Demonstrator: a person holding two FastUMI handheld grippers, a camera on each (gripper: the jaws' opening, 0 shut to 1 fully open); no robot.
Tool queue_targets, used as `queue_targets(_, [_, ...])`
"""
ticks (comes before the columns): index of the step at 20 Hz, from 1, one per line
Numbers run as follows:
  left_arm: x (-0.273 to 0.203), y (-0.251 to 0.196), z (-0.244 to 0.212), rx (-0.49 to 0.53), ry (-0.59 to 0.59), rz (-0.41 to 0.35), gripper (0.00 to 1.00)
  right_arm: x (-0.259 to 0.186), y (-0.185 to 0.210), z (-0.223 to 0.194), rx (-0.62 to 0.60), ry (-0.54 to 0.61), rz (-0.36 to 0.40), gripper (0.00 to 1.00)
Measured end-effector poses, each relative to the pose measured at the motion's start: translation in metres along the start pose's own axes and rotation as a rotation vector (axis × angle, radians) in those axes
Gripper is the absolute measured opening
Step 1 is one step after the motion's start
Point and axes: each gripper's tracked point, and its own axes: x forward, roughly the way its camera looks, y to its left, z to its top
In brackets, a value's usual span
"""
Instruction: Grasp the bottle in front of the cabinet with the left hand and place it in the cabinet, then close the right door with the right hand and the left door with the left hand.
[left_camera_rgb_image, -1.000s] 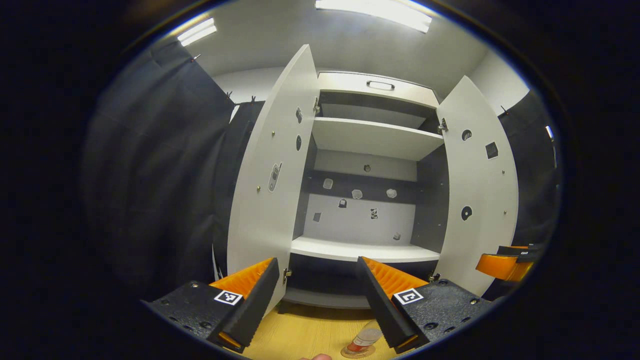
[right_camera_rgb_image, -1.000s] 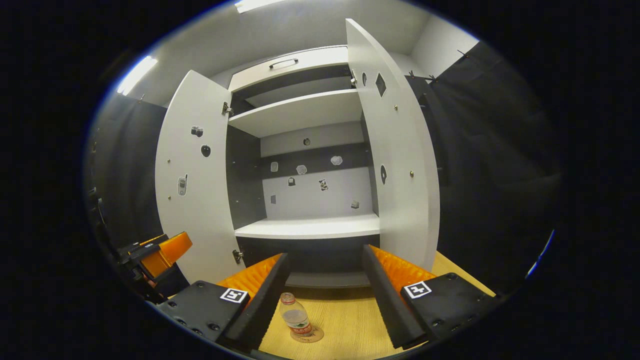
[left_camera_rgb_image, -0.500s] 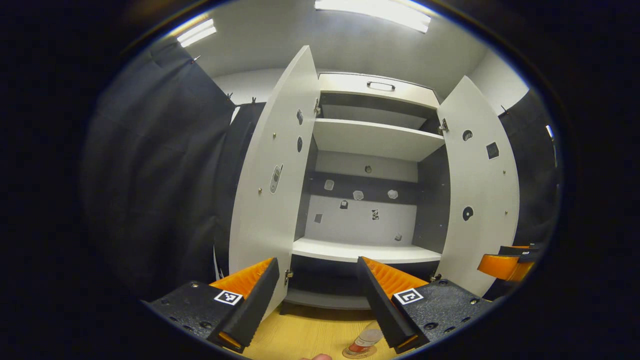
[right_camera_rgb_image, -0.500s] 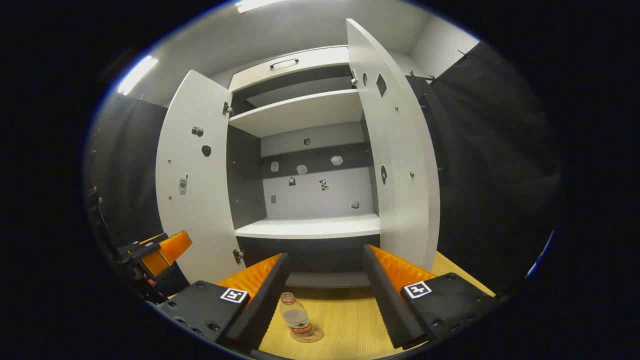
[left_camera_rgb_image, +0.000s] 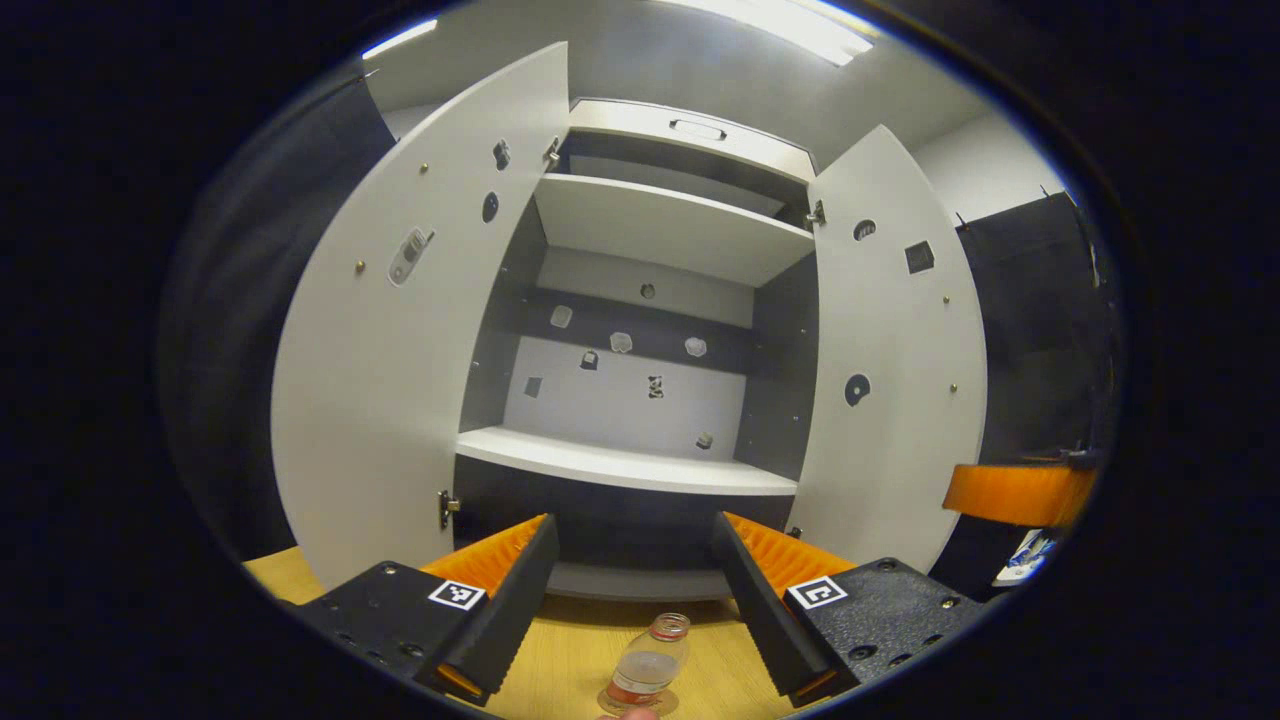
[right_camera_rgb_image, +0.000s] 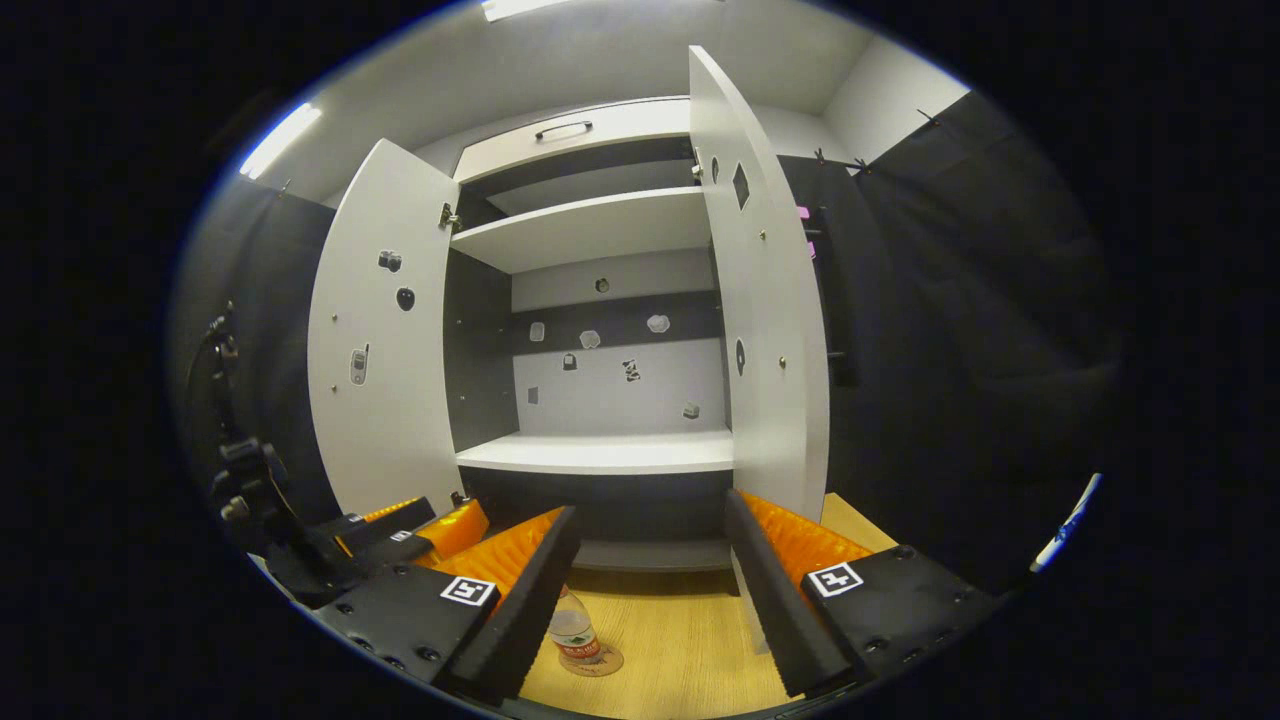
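Note:
A small clear bottle (left_camera_rgb_image: 648, 668) with a red cap and red label stands upright on a round coaster on the wooden surface before the cabinet. My left gripper (left_camera_rgb_image: 632, 528) hangs open above and behind it; the bottle shows low between the fingers, untouched. The white cabinet has both doors swung wide: left door (left_camera_rgb_image: 390, 370), right door (left_camera_rgb_image: 890, 370), with a bare lower shelf (left_camera_rgb_image: 620, 465). In the right gripper view my right gripper (right_camera_rgb_image: 650, 515) is open and holds nothing. Its left finger partly hides the bottle (right_camera_rgb_image: 573, 632). The left gripper (right_camera_rgb_image: 420, 520) sits low left there.
The right gripper (left_camera_rgb_image: 1015, 493) shows at the right edge of the left gripper view, beyond the right door. Black cloth walls flank the cabinet on both sides. An upper shelf (left_camera_rgb_image: 660, 225) and a top drawer with a handle (left_camera_rgb_image: 697, 128) lie above.
My left gripper has swung right and closer to the cabinet, so the bottle now sits centred between its fingers instead of under the right finger. The right gripper shifted only slightly.

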Motion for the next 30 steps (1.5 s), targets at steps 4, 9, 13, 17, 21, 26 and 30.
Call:
queue_targets(4, [0.011,-0.013,-0.063,0.009,0.066,-0.023,0.95,-0.009,-0.01,0.003,-0.017,-0.006,-0.015,0.97])
queue_targets(9, [0.015,-0.019,-0.135,0.068,0.158,-0.038,0.95,-0.012,-0.012,-0.001,-0.013,0.006,-0.014,0.97])
queue_targets(13, [0.014,-0.021,-0.173,0.069,0.201,-0.037,0.95,-0.015,-0.014,-0.006,-0.005,0.028,-0.015,0.97])
queue_targets(17, [0.012,-0.013,-0.2,0.068,0.231,0.0,0.95,-0.017,-0.017,-0.009,0.006,0.039,-0.021,0.97])
queue_targets(21, [0.014,-0.007,-0.219,0.054,0.263,0.007,0.95,-0.02,-0.017,-0.01,0.013,0.04,-0.025,0.97])
queue_targets(26, [0.006,-0.005,-0.205,0.067,0.292,-0.012,0.73,-0.02,-0.013,-0.012,0.025,0.04,-0.02,0.97])
queue_targets(30, [0.001,-0.006,-0.131,0.105,0.21,-0.034,0.73,-0.015,-0.008,-0.019,0.04,0.055,-0.009,0.97])
